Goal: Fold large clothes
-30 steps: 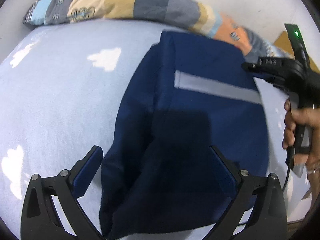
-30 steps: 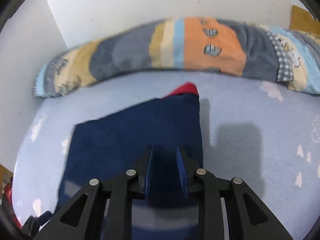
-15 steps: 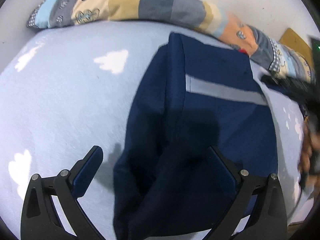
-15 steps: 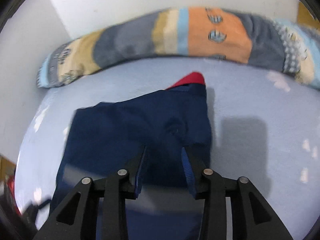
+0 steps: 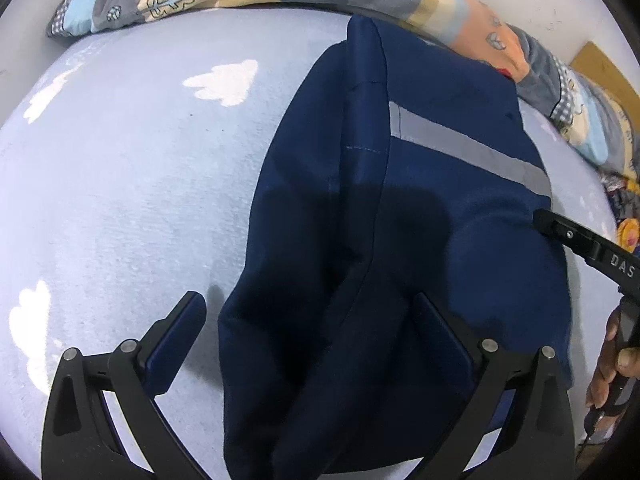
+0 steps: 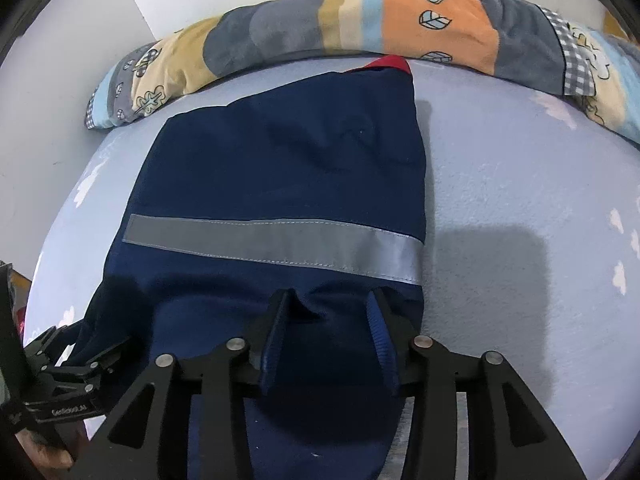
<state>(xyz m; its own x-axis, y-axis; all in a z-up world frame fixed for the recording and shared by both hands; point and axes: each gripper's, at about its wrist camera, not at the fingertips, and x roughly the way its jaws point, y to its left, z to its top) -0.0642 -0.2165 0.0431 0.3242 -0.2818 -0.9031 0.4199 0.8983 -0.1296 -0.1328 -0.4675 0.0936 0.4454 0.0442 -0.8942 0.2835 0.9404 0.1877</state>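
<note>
**Observer:** Where is the garment, and which step are you on?

**Operator:** The navy garment (image 6: 280, 184) lies folded into a thick block on the bed (image 5: 120, 184), its far edge just short of the patchwork bolster (image 6: 400, 24) along the wall. A grey reflective stripe (image 6: 272, 244) crosses it, and a red corner (image 6: 394, 62) peeks out at the bolster end. I judge I'm at the close of a fold, letting the cloth go.

**Observer:** What are the claws doing?

**Operator:** My right claw (image 6: 332, 320) sits over the garment's near part, on my side of the stripe. Its jaws are opening, and a small ridge of navy cloth stands between them, though the pads do not seem to press it. My left claw (image 5: 308, 332) is spread wide over the garment's near left edge, one finger (image 5: 176, 336) above the bare bed, the other above the cloth, and it holds nothing.

**Observer:** And the next move?

**Operator:** I think the right claw has to finish releasing and lift clear without dragging that ridge along. Then, if another fold is wanted, both claws would take the near edge and carry it toward the bolster, keeping the stripe square so the block doesn't skew
</note>
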